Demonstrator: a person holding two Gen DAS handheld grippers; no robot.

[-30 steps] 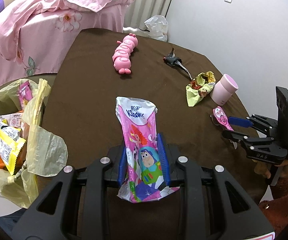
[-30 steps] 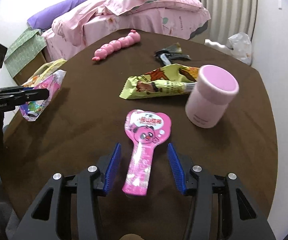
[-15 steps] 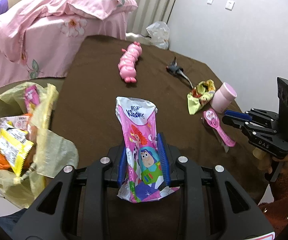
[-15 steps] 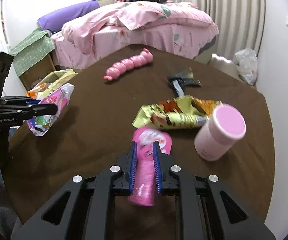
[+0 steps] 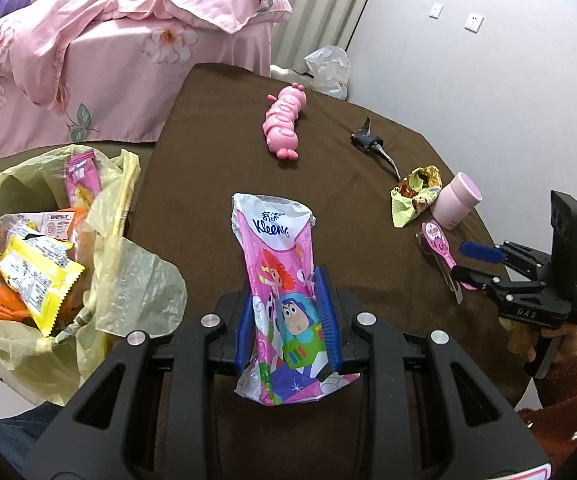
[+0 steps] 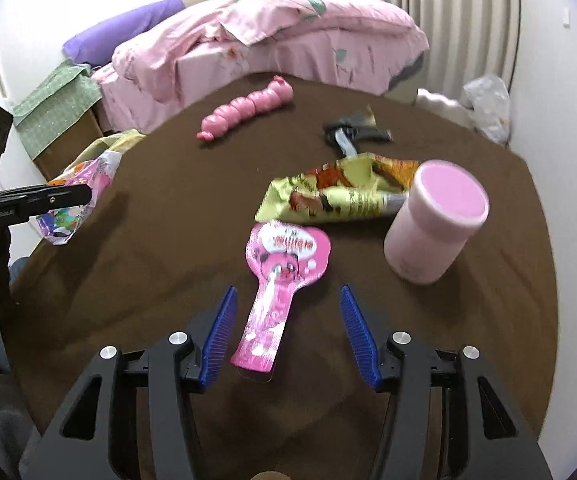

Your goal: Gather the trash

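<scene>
Left wrist view: the yellow trash bag (image 5: pixel 128 280) sits left of the left gripper (image 5: pixel 287 320), which is clenched on the Kleenex wrapper (image 5: pixel 278 280) (cartoon print). Right wrist view: the right gripper (image 6: pixel 288 332), jaws just opened wide, straddles the pink lollipop wrapper (image 6: pixel 280 280) lying untouched on the brown table (image 6: pixel 168 240); a pink cup (image 6: pixel 434 220) stands ahead to its right.

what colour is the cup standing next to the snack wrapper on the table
Pale pink, with a brighter pink top; the cup shows best in the right wrist view.
</scene>
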